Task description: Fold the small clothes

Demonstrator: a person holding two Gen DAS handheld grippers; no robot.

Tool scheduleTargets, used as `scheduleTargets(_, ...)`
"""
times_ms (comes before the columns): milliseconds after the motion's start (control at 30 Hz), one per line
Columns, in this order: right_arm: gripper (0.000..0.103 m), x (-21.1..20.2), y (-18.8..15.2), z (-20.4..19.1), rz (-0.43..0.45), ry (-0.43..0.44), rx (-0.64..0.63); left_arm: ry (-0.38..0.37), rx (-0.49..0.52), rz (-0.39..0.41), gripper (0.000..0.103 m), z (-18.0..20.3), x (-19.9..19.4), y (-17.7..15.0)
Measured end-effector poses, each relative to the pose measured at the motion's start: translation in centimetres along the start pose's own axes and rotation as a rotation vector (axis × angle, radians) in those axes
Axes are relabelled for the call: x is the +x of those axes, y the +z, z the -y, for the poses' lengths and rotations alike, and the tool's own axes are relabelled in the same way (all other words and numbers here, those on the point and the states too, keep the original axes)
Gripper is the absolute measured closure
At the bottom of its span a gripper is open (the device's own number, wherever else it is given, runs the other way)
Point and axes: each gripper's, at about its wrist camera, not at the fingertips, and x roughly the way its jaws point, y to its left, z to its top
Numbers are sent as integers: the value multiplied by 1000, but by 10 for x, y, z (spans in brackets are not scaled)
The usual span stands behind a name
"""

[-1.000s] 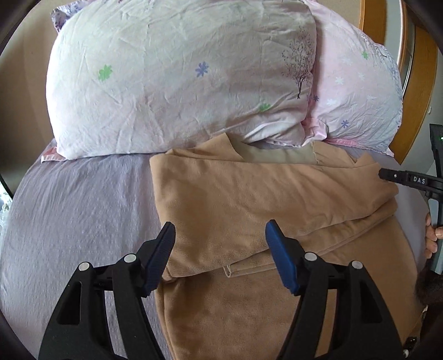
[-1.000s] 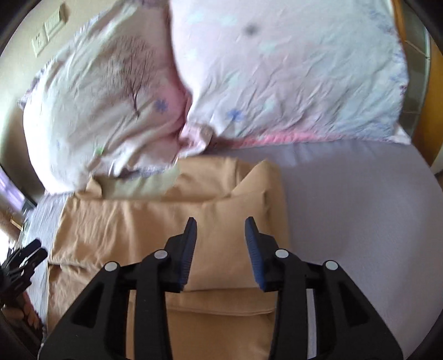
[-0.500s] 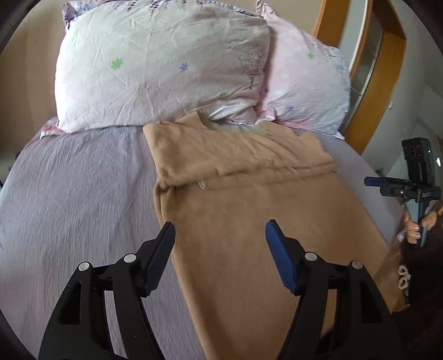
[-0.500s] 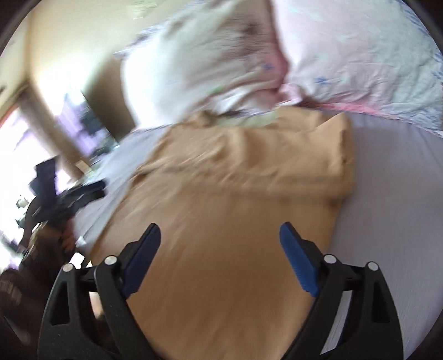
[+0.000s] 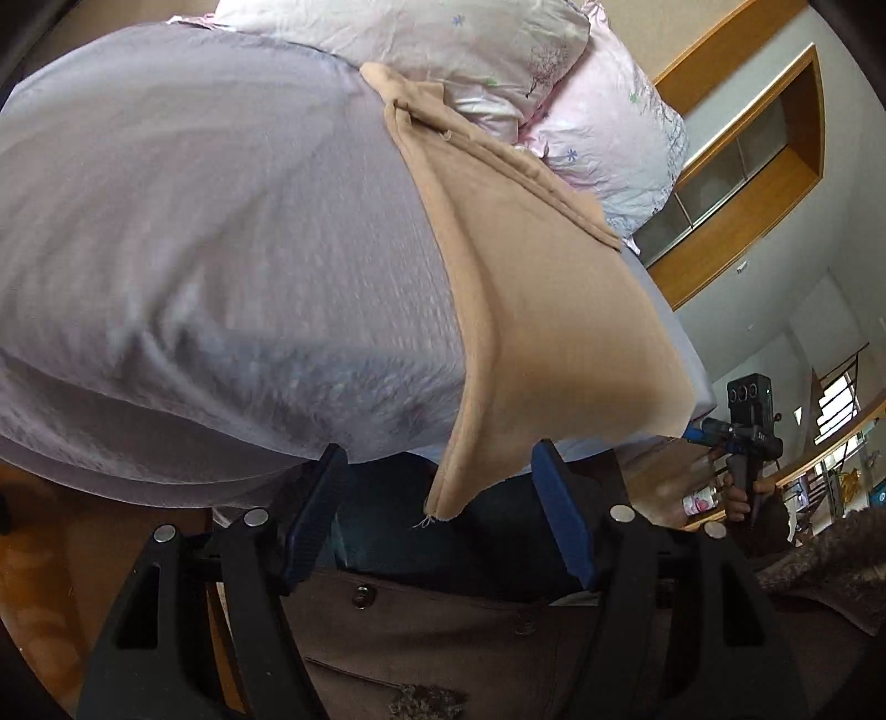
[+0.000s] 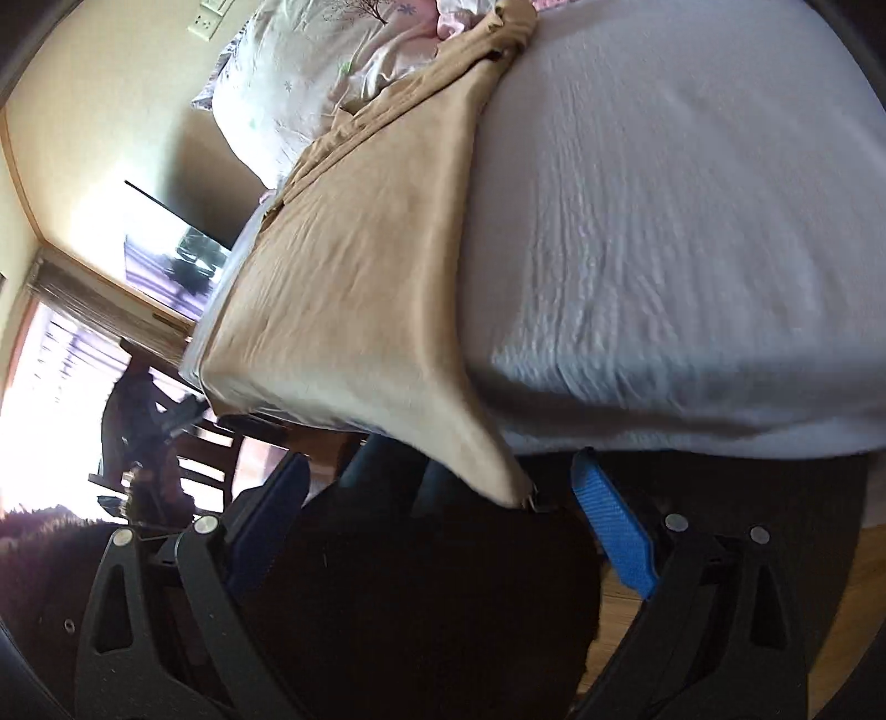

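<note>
A tan garment (image 5: 531, 266) lies lengthwise on the lavender bed sheet (image 5: 194, 232), its far end folded near the pillows and its near hem hanging over the bed's front edge. My left gripper (image 5: 437, 515) is open, its blue pads either side of the hem's left corner. My right gripper (image 6: 437, 509) is open around the hem's right corner (image 6: 498, 471). The garment also shows in the right wrist view (image 6: 354, 260). The right gripper shows in the left wrist view (image 5: 742, 437), near the hem's other corner.
Two floral pillows (image 5: 476, 50) lie at the head of the bed. A wooden headboard and window frame (image 5: 764, 166) stand on the right. The person's dark clothing (image 5: 470, 626) fills the space below the bed edge. A chair (image 6: 188, 448) stands beside the bed.
Both grippers have pulled back from the folded far end to the bed's front edge and dropped low. The right gripper has opened wide. The garment's near hem now hangs between the jaws.
</note>
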Motion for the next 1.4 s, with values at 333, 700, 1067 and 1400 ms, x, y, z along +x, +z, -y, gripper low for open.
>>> scheduleTargets(333, 98, 1, -2, -11, 44, 216, -62, -217, -100, -17, 99, 6, 15, 6)
scheduleTargets(700, 98, -66, 167, -98, 403, 170, -292, -231, -57, 246, 100, 36, -30, 149)
scheduleTargets(1067, 96, 86, 364, 15, 326, -206, 164, 64, -243, 149, 100, -24, 129, 337)
scheduleTargets(1400, 28, 65, 363, 6, 416, -163, 159, -86, -475, 280, 38, -68, 96, 345)
